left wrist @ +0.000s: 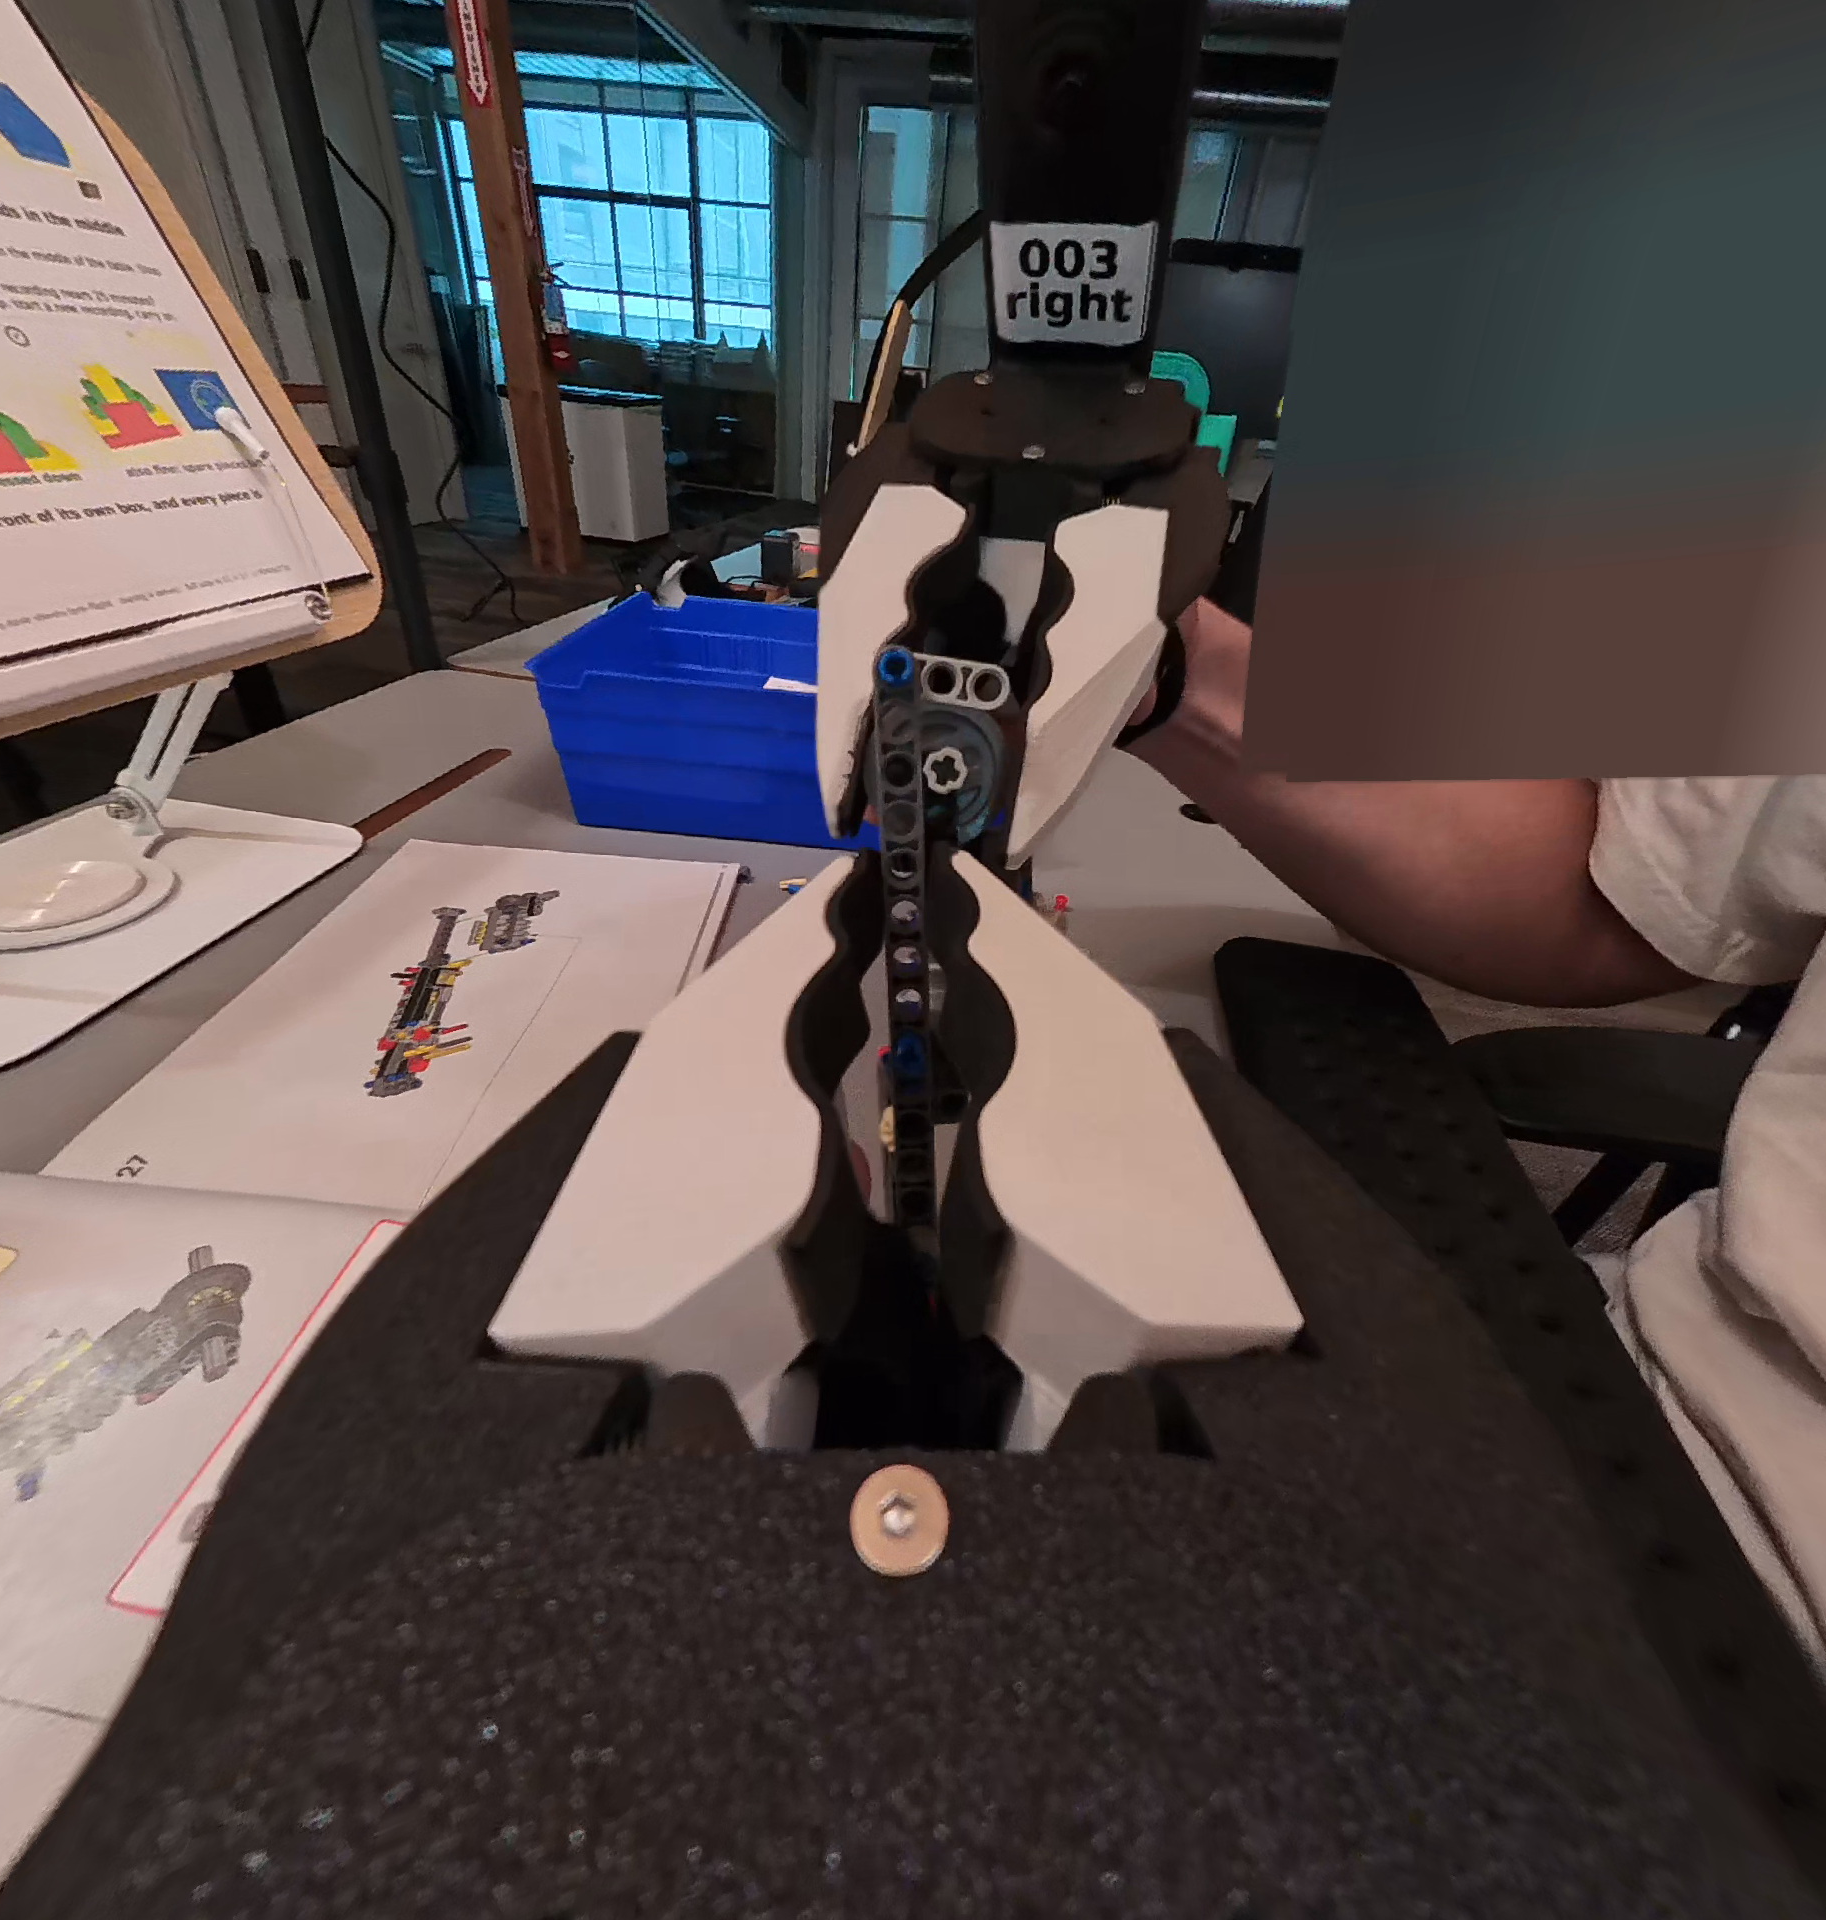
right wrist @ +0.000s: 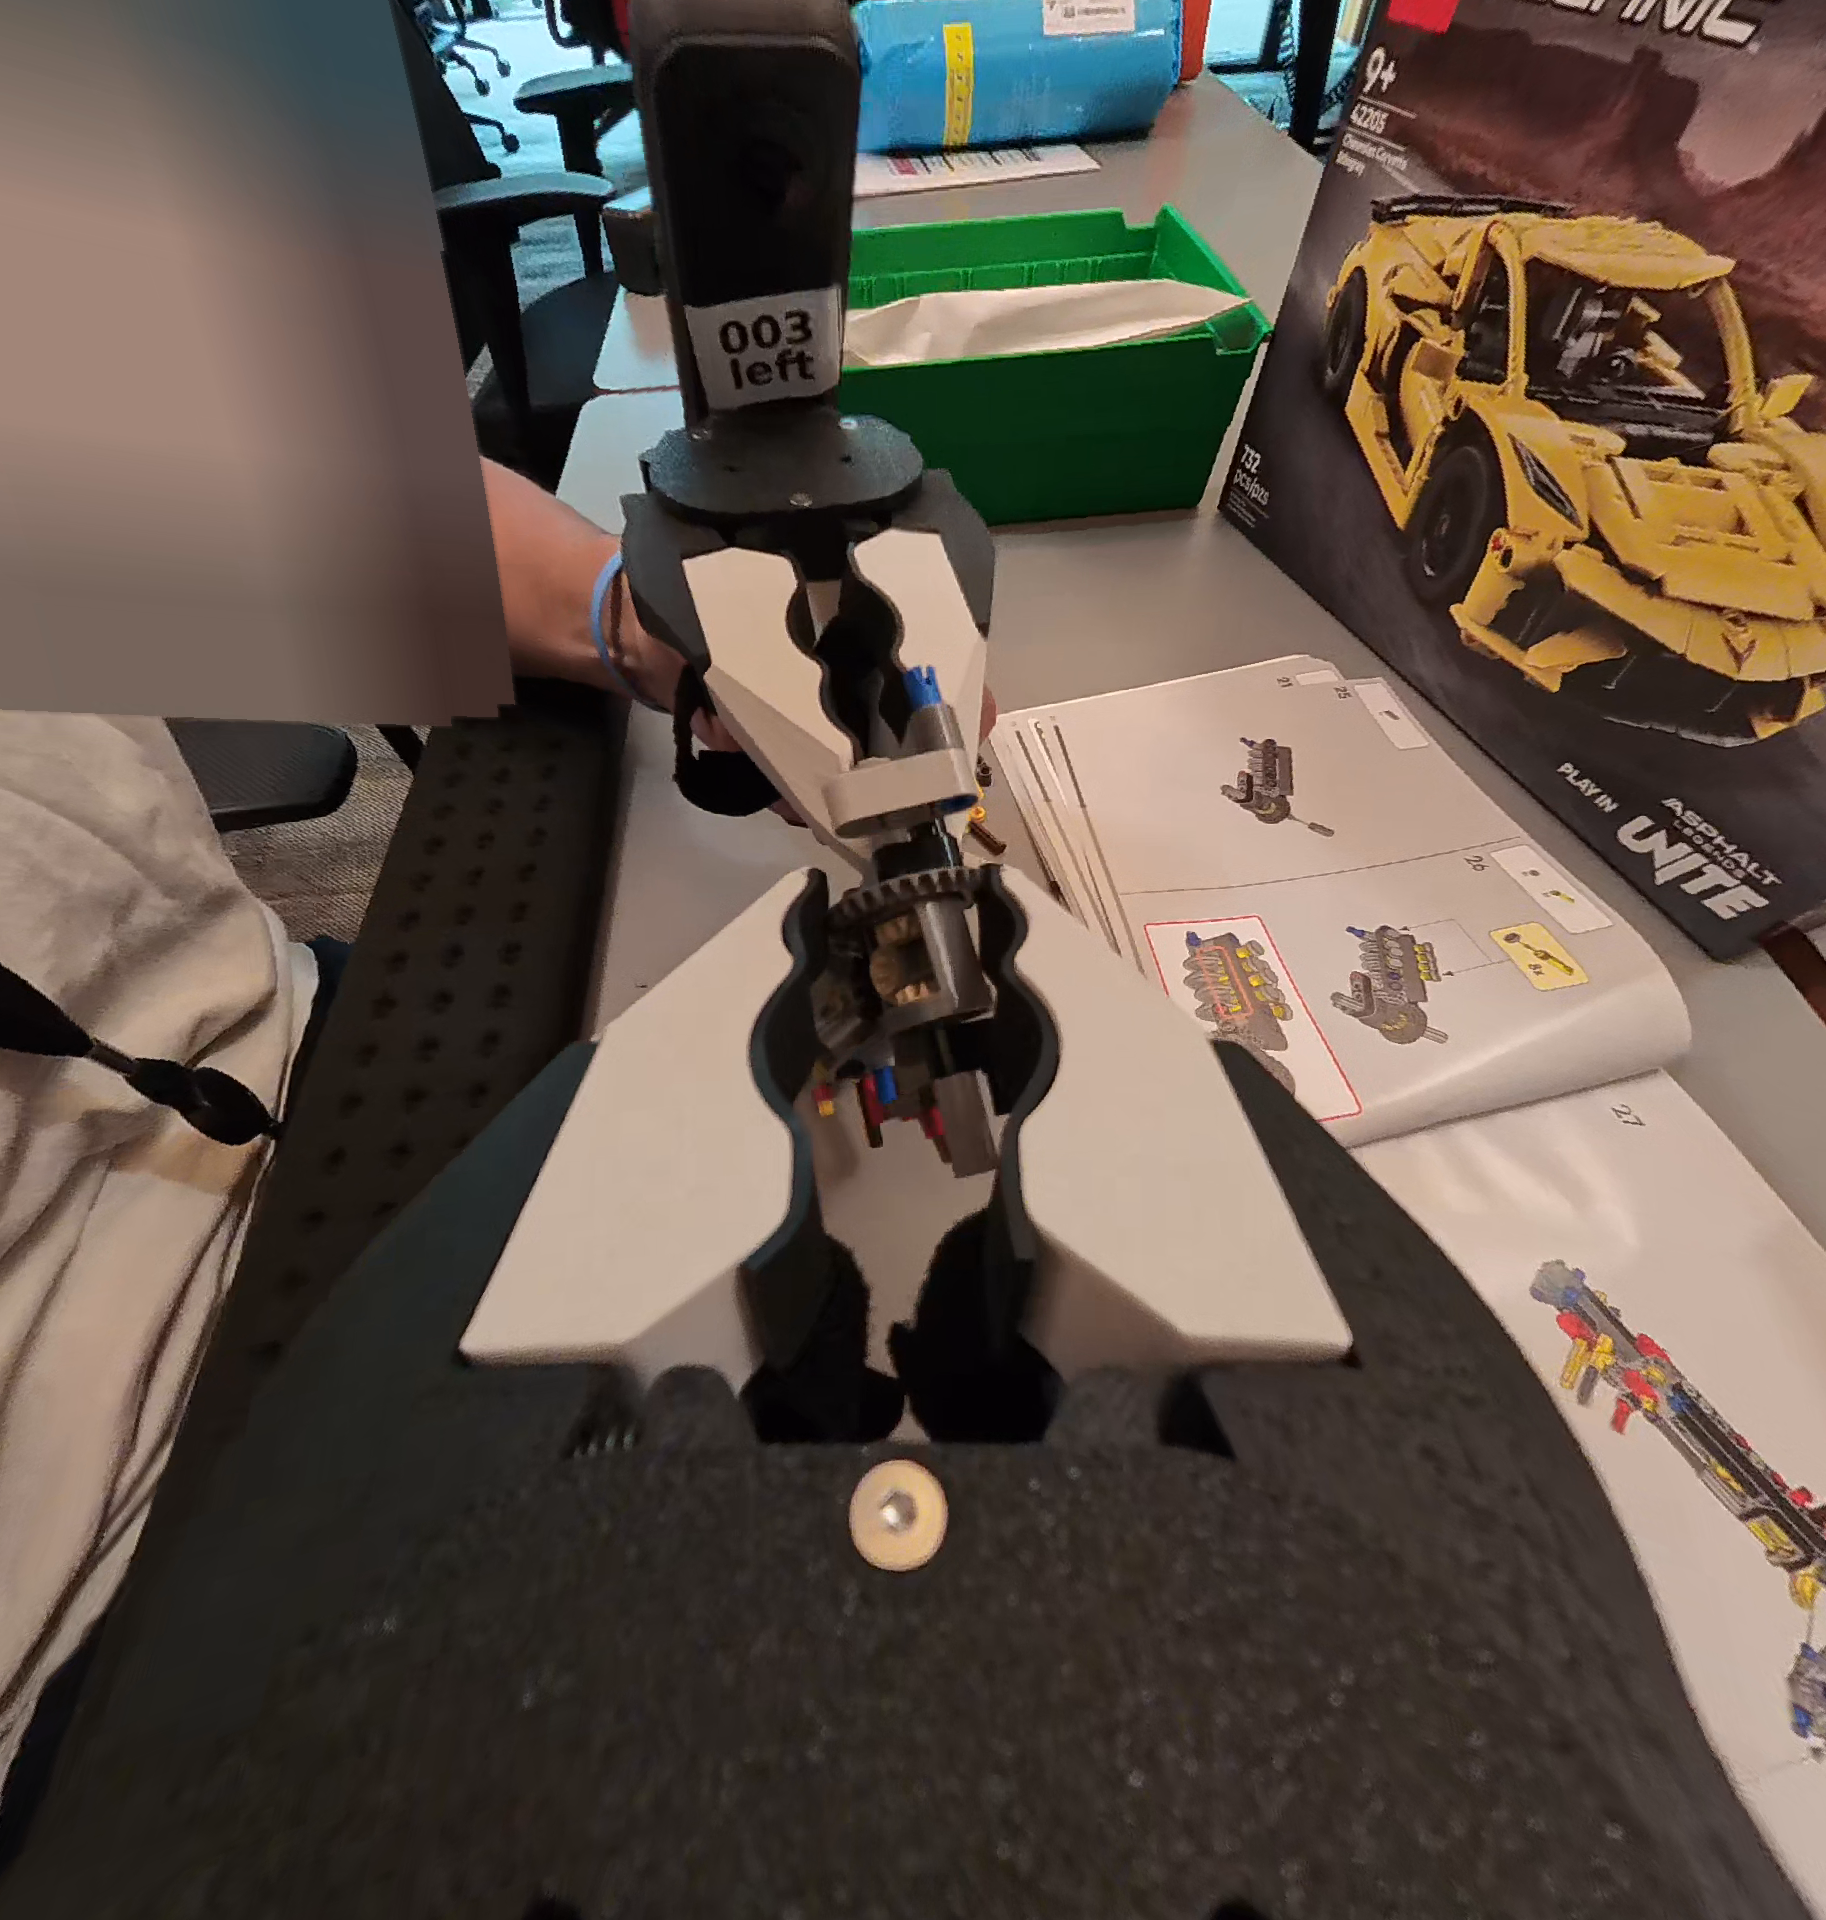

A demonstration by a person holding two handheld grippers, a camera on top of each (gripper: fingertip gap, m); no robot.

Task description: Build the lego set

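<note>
One Lego Technic assembly hangs in the air between my two grippers, above the table edge. In the left wrist view it is a long dark grey holed beam [left wrist: 904, 935] with blue pins, ending in a round grey gear housing [left wrist: 956, 774]. My left gripper [left wrist: 904, 883] is shut on the beam. My right gripper [left wrist: 930, 821] faces it and clasps the gear end. In the right wrist view my right gripper [right wrist: 904, 894] is shut around the assembly's gear section [right wrist: 919, 966], with yellow and black gears showing. The left gripper [right wrist: 909, 769] holds the far end, by a light grey piece and a blue pin.
An open instruction booklet [right wrist: 1356, 883] lies on the grey table [right wrist: 1148, 582], also in the left wrist view [left wrist: 473, 997]. The set's box [right wrist: 1563, 416] stands at the right, a green bin [right wrist: 1075, 416] behind it. A blue bin [left wrist: 680, 727] and a document stand [left wrist: 109, 416] sit left. A black chair armrest [right wrist: 452, 935] is close. Left and right tips are no more than a few centimetres apart.
</note>
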